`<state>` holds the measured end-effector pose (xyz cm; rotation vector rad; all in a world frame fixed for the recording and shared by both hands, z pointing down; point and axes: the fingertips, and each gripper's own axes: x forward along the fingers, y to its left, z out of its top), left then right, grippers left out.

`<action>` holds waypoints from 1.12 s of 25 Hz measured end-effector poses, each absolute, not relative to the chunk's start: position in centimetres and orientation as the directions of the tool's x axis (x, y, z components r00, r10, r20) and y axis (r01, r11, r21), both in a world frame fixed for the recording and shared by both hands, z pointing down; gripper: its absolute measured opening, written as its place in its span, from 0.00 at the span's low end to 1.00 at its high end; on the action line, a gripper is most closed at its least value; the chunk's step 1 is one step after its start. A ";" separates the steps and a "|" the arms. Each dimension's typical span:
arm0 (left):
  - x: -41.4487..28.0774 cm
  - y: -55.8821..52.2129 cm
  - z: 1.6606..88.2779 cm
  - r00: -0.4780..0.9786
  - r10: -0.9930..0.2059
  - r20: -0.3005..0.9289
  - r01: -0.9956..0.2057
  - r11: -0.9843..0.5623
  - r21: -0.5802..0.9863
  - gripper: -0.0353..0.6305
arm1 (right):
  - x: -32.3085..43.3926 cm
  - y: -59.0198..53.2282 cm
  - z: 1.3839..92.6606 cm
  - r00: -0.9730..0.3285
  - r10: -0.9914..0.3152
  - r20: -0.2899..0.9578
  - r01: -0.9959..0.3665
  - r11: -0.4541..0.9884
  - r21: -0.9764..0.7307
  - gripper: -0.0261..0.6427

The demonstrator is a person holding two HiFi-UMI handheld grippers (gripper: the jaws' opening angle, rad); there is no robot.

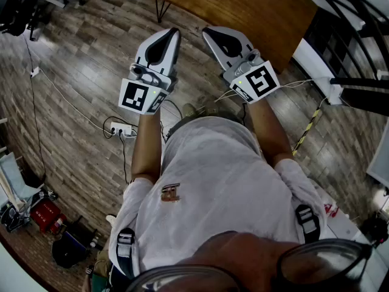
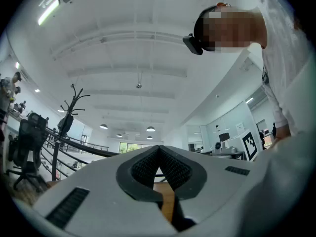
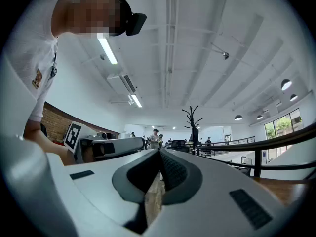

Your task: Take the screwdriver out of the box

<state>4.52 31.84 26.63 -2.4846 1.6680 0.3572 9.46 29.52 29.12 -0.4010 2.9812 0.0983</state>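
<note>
A wooden table spans the top centre, and a white power strip lies on the plank floor left of centre.

Bright, even indoor light comes from ceiling strip lights and round lamps. Both gripper views bend strongly toward dark rounded corners; the head view is dimmer, its floor softly shadowed.

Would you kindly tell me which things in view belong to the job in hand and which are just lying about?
For the job: left gripper, shut and empty; right gripper, shut and empty. Neither box nor screwdriver is in view.

Lying about: power strip, white cable and red item on the floor; wooden table; coat stand.
</note>
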 end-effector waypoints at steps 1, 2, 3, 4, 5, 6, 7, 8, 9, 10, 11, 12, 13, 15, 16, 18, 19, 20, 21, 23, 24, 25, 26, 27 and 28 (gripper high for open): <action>4.6 32.0 26.6 0.362 -0.893 -0.267 -0.924 -0.382 0.025 0.08 | 9.5 29.7 29.1 -0.956 -0.258 -0.138 -0.266 0.963 0.048 0.09; 4.6 32.1 26.6 0.362 -0.893 -0.269 -0.924 -0.382 0.025 0.08 | 9.4 29.8 29.1 -0.957 -0.257 -0.138 -0.265 0.963 0.049 0.09; 4.6 32.3 26.6 0.362 -0.892 -0.270 -0.924 -0.382 0.025 0.08 | 9.4 29.9 29.2 -0.957 -0.256 -0.137 -0.264 0.963 0.050 0.09; 4.5 32.4 26.6 0.362 -0.892 -0.271 -0.924 -0.382 0.025 0.08 | 9.3 30.0 29.2 -0.957 -0.255 -0.137 -0.264 0.963 0.052 0.09; 4.5 32.4 26.7 0.362 -0.892 -0.271 -0.924 -0.383 0.025 0.08 | 9.2 30.1 29.3 -0.957 -0.254 -0.137 -0.263 0.963 0.052 0.09; 4.3 32.5 26.8 0.362 -0.892 -0.270 -0.924 -0.383 0.025 0.08 | 9.0 30.2 29.3 -0.958 -0.253 -0.138 -0.262 0.964 0.052 0.09; 4.2 32.6 26.9 0.362 -0.892 -0.270 -0.924 -0.383 0.025 0.08 | 8.9 30.2 29.4 -0.958 -0.252 -0.140 -0.261 0.964 0.050 0.09; 4.0 32.6 27.0 0.362 -0.892 -0.271 -0.924 -0.383 0.026 0.08 | 8.7 30.2 29.4 -0.957 -0.251 -0.142 -0.260 0.965 0.047 0.09; 3.7 32.7 27.1 0.362 -0.892 -0.272 -0.924 -0.383 0.026 0.08 | 8.5 30.3 29.4 -0.957 -0.250 -0.145 -0.259 0.965 0.043 0.09; 3.5 32.8 27.1 0.361 -0.892 -0.273 -0.923 -0.383 0.027 0.08 | 8.2 30.4 29.4 -0.957 -0.250 -0.147 -0.259 0.965 0.041 0.09; 3.2 32.9 27.1 0.362 -0.891 -0.274 -0.923 -0.383 0.027 0.08 | 8.0 30.4 29.4 -0.957 -0.251 -0.147 -0.259 0.965 0.040 0.09; 2.9 33.0 27.1 0.362 -0.891 -0.275 -0.923 -0.384 0.028 0.08 | 7.7 30.5 29.4 -0.957 -0.251 -0.147 -0.259 0.965 0.039 0.09; 2.6 33.1 27.0 0.363 -0.890 -0.275 -0.923 -0.385 0.027 0.08 | 7.4 30.5 29.3 -0.957 -0.252 -0.145 -0.260 0.965 0.039 0.09; 1.8 33.2 27.0 0.365 -0.890 -0.274 -0.922 -0.386 0.026 0.08 | 6.7 30.6 29.4 -0.957 -0.253 -0.141 -0.260 0.965 0.038 0.09; 1.5 33.2 27.0 0.365 -0.890 -0.275 -0.922 -0.386 0.026 0.08 | 6.5 30.7 29.5 -0.957 -0.254 -0.139 -0.261 0.965 0.036 0.09; 0.6 33.4 27.0 0.367 -0.888 -0.278 -0.921 -0.388 0.024 0.08 | 5.8 30.7 29.7 -0.956 -0.259 -0.138 -0.265 0.964 0.033 0.09; 0.1 33.5 27.1 0.369 -0.886 -0.280 -0.920 -0.390 0.022 0.08 | 5.4 30.8 29.8 -0.955 -0.262 -0.138 -0.269 0.963 0.032 0.09; -0.5 33.6 27.2 0.372 -0.885 -0.282 -0.920 -0.393 0.019 0.08 | 5.0 30.9 30.0 -0.954 -0.265 -0.139 -0.272 0.962 0.033 0.09; -1.0 33.7 27.2 0.374 -0.883 -0.284 -0.919 -0.395 0.016 0.08 | 4.5 31.0 30.1 -0.953 -0.269 -0.139 -0.276 0.960 0.035 0.09; -2.1 34.0 27.4 0.379 -0.879 -0.289 -0.917 -0.399 0.011 0.08 | 3.5 31.4 30.3 -0.951 -0.275 -0.140 -0.283 0.958 0.041 0.09; -2.7 34.2 27.5 0.381 -0.878 -0.291 -0.916 -0.401 0.010 0.08 | 3.1 31.5 30.4 -0.950 -0.278 -0.140 -0.287 0.957 0.044 0.09; -3.1 34.2 27.6 0.383 -0.876 -0.292 -0.915 -0.403 0.011 0.08 | 2.7 31.7 30.5 -0.949 -0.282 -0.140 -0.291 0.956 0.046 0.09; -3.5 34.3 27.7 0.386 -0.875 -0.292 -0.914 -0.407 0.011 0.08 | 2.4 31.8 30.6 -0.948 -0.286 -0.139 -0.295 0.954 0.047 0.09; -3.8 34.4 27.8 0.389 -0.874 -0.291 -0.912 -0.410 0.011 0.08 | 2.1 31.8 30.7 -0.947 -0.290 -0.138 -0.299 0.953 0.048 0.09; -4.0 34.5 27.9 0.392 -0.873 -0.291 -0.911 -0.413 0.011 0.08 | 1.9 31.9 30.7 -0.946 -0.294 -0.137 -0.302 0.952 0.048 0.09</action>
